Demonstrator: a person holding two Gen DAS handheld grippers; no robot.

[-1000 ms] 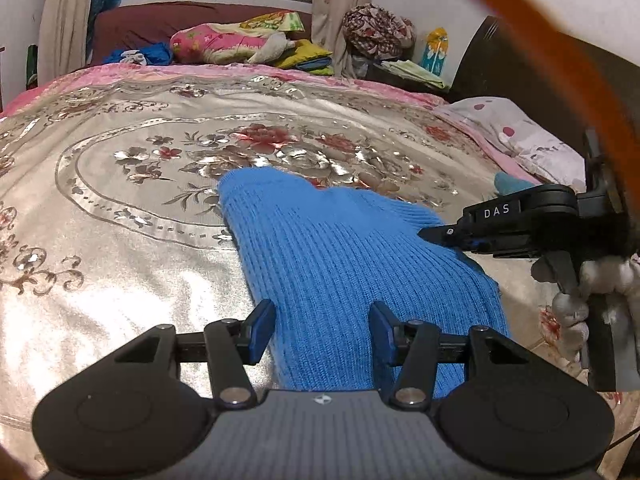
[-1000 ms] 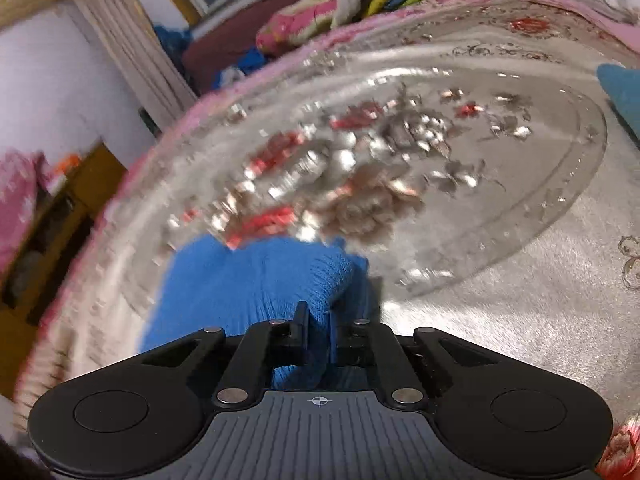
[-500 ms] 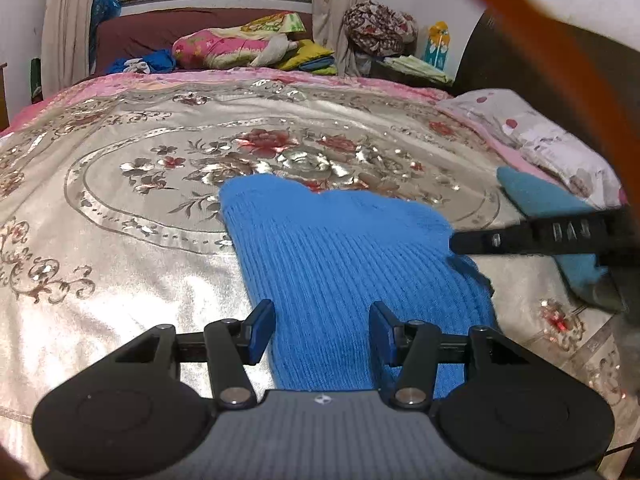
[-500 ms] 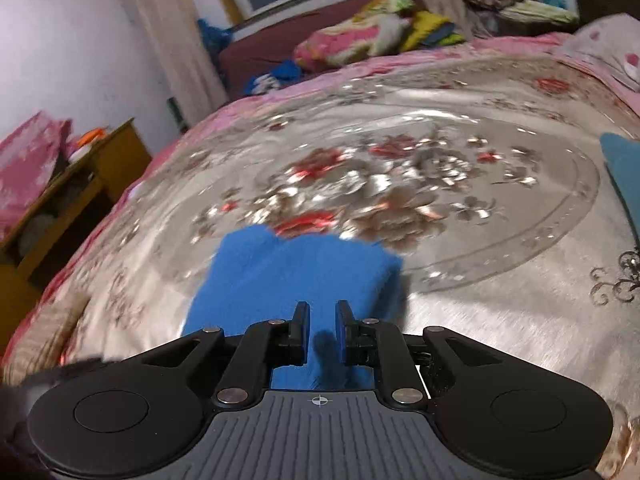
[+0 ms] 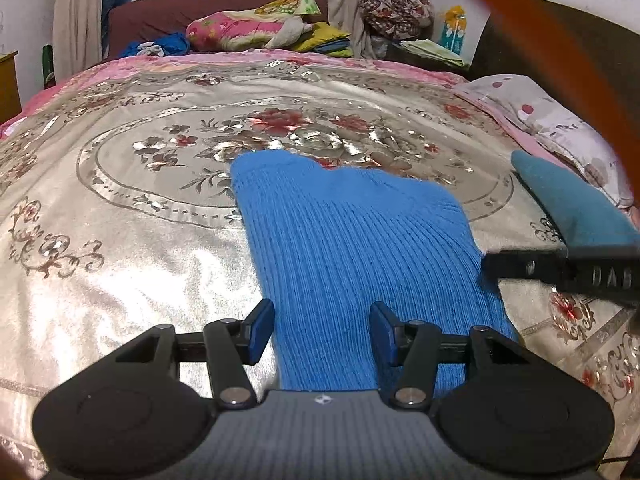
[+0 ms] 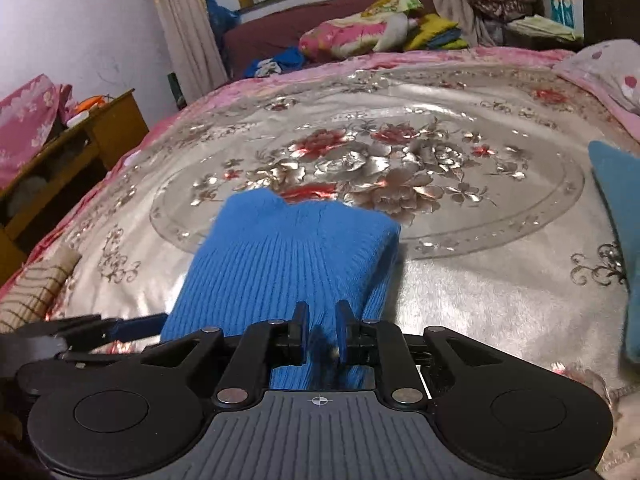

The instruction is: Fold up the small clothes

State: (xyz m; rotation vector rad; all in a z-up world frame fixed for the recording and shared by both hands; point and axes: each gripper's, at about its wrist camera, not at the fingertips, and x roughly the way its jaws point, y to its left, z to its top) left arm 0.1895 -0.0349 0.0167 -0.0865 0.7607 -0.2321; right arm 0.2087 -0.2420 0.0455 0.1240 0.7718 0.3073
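A bright blue ribbed knit garment (image 5: 352, 248) lies folded on the floral bedspread (image 5: 160, 216); it also shows in the right wrist view (image 6: 288, 256). My left gripper (image 5: 322, 332) is open over its near edge, fingers apart and empty. My right gripper (image 6: 322, 334) hovers over the garment's near right part with its jaws a narrow gap apart and nothing clearly between them. The right gripper also shows at the right edge of the left wrist view (image 5: 560, 270).
A teal folded cloth (image 5: 572, 200) lies at the right of the bed, also in the right wrist view (image 6: 620, 208). A spotted pillow (image 5: 552, 120) sits behind it. Piled bedding (image 5: 256, 30) lies beyond the bed. A wooden cabinet (image 6: 72, 156) stands at the left.
My right gripper let go of the blue garment's edge, opened slightly and drew back to the right. The garment now lies flat. My left gripper stayed open in place.
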